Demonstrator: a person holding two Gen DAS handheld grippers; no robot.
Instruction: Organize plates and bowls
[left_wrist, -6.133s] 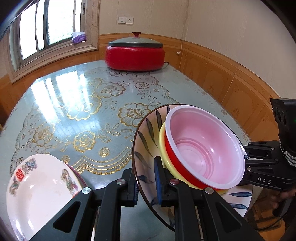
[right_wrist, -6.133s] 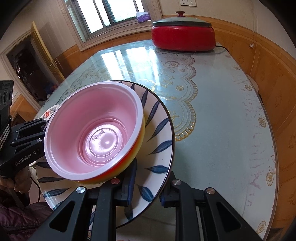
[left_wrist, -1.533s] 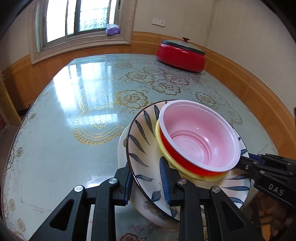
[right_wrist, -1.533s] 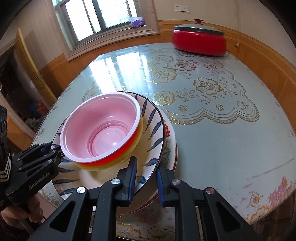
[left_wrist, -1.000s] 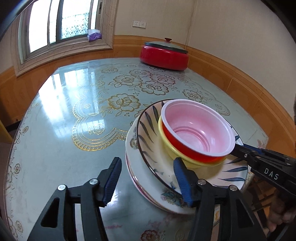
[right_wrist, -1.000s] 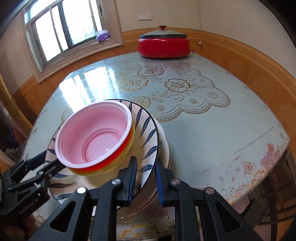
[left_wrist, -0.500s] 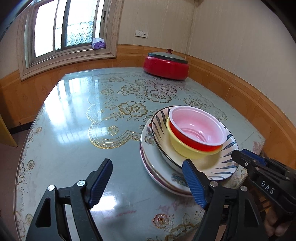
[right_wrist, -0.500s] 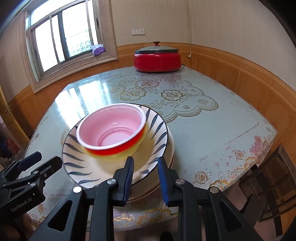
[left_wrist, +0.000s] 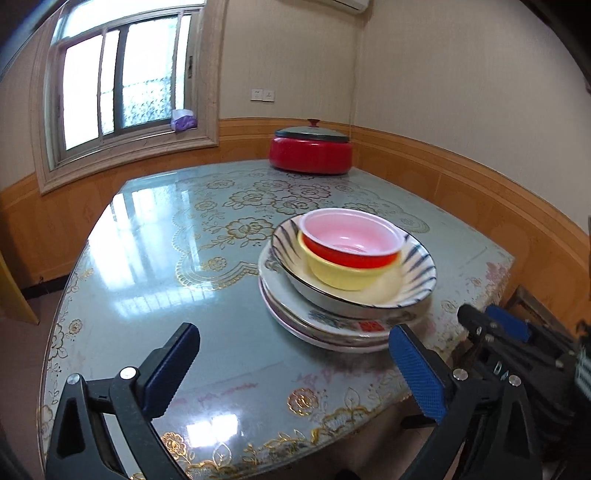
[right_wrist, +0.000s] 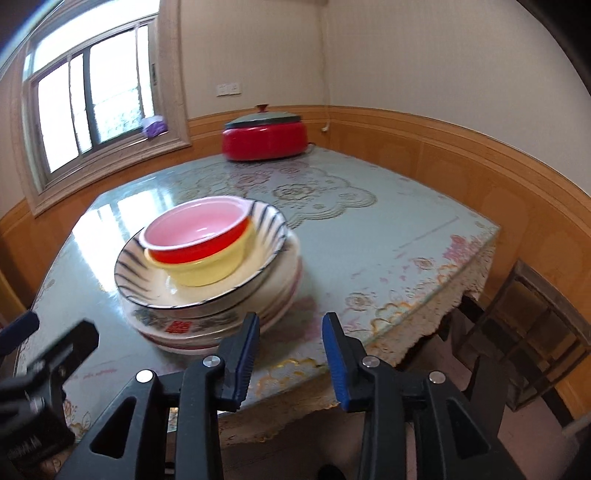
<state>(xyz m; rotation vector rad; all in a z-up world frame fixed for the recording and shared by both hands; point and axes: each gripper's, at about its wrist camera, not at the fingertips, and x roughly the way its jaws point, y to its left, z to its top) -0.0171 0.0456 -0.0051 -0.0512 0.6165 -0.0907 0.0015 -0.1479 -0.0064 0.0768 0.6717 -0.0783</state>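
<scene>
Red bowl (left_wrist: 351, 246) nests atop the plates (left_wrist: 321, 325), stacked to save worktop (left_wrist: 155, 266) space, both hand-held grippers, left (left_wrist: 295, 373) and right (right_wrist: 290, 354), released, jaws just widening, empty.

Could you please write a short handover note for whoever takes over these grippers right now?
Left hand-held gripper: open, empty, jaws just widened.
Right hand-held gripper: open, empty, jaws just parted.
On the floral glass-topped table: red plastic bowl with pink inside nested in yellow plastic bowl, both in blue-leaf ceramic dish, atop patterned white plates.
Done: everything visible is stacked.
Left: apparently nothing; check that the stack sits steady.
</scene>
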